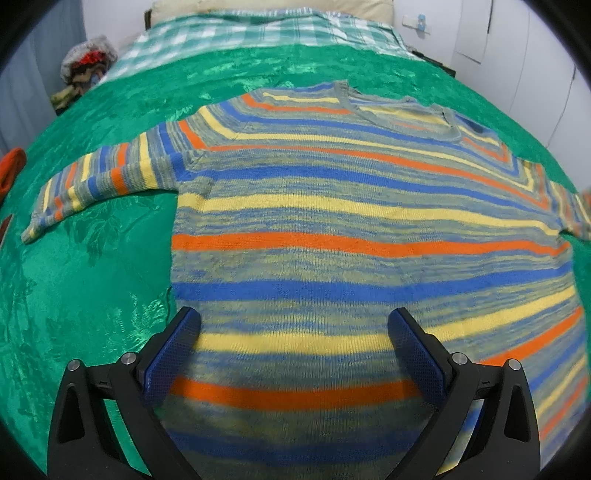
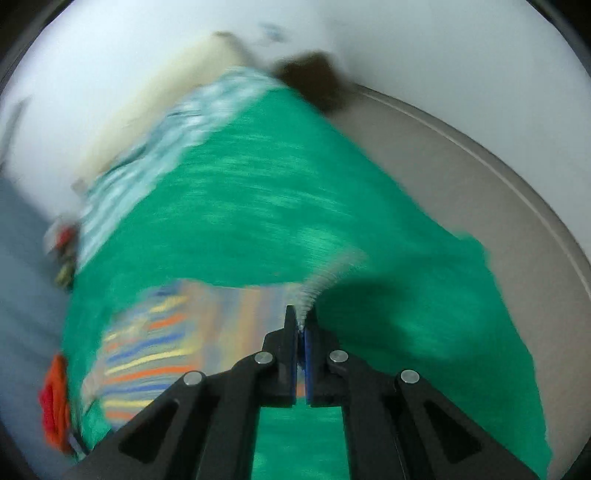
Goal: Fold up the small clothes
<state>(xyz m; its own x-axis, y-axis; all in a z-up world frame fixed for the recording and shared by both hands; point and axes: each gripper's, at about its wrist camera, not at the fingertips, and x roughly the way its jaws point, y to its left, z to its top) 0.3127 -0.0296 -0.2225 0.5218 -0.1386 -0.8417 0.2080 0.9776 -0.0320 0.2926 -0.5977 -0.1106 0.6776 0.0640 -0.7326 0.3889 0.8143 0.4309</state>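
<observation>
Across the green bedspread (image 1: pixel 92 258) a striped knit sweater (image 1: pixel 332 221) lies spread flat, front up, its bands of blue, yellow and orange running side to side and its neckline toward the far end of the bed. One sleeve (image 1: pixel 85 184) stretches out to the side over the green cloth. Above the lower part of the sweater sits the left gripper (image 1: pixel 294 321), its two blue-padded fingers standing wide apart with nothing between them; whether their tips touch the knit cannot be told. Beyond the sweater a green-and-white checked blanket (image 1: pixel 240 29) covers the head of the bed, with a pale pillow (image 1: pixel 273 5) behind it. A heap of clothes (image 1: pixel 85 70) sits off the bed's far corner, and an orange garment (image 1: pixel 11 166) lies at the bedspread's edge.

The right wrist view is heavily blurred. The right gripper (image 2: pixel 301 317) has its fingers pressed together, pinching an edge of the sweater, which rises in a ribbed ridge from the tips.
</observation>
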